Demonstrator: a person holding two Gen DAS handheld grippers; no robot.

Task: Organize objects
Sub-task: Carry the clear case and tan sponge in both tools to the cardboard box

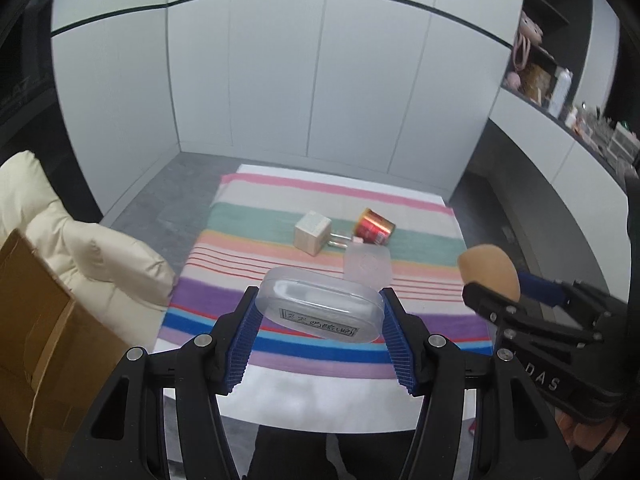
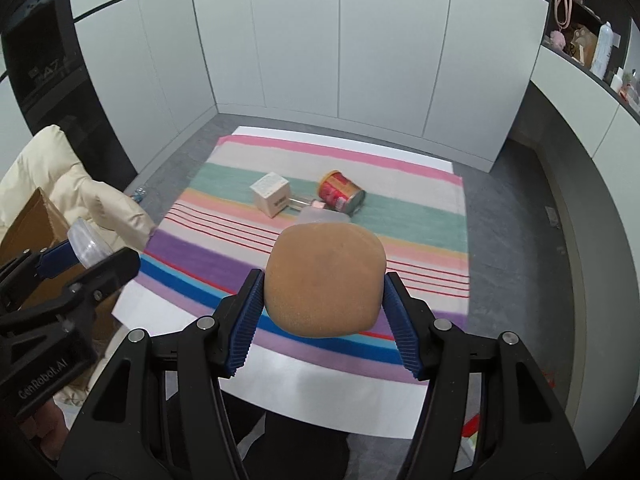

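The left gripper (image 1: 318, 312) squeezes a clear plastic case (image 1: 320, 309), and the right gripper (image 2: 323, 292) squeezes a brown sponge (image 2: 325, 279) above the striped cloth (image 2: 420, 232).

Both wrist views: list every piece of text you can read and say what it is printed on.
"DAS": right gripper body, seen from the left wrist.
"GenRobot.AI": left gripper body, seen from the right wrist.
Clear plastic case label: characters, too blurred to read.
Beige box: print too small.
Red can: print illegible.

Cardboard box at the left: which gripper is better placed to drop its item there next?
Left, probably. The left gripper holds the clear plastic case nearer the cardboard box; the right gripper, holding the brown sponge, is farther.
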